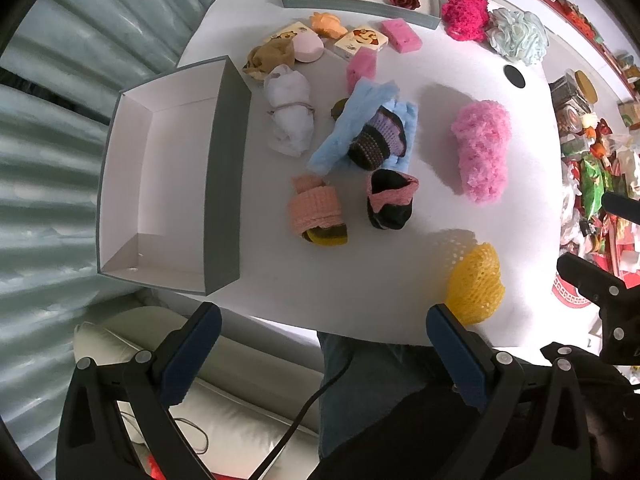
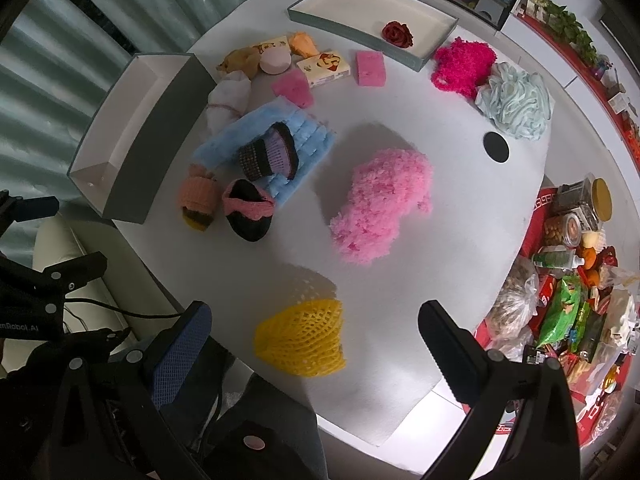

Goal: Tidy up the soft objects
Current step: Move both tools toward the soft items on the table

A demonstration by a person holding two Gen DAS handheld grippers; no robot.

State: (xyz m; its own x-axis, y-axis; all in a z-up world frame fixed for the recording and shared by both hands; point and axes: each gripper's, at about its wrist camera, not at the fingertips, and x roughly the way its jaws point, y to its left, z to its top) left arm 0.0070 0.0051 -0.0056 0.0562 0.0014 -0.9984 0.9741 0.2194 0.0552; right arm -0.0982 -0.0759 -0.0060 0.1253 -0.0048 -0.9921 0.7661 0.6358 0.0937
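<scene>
Soft things strewn over the white tabletop — both grippers high above, jaws wide apart and empty.

The open grey box sits at the left edge, its outer corner cut off; the left gripper hides the near edge, and the right gripper flanks the yellow foam net — small items beside the far tray blur together.

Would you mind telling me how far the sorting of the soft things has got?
Barely begun. Done: only a red fabric rose lies in the far tray; the near box is empty. In hand: nothing; the left tool and right tool are open above the table's near edge. Left: the yellow foam net, pink fluffy bundle, rolled socks, sponges and the rest remain on the table.
</scene>
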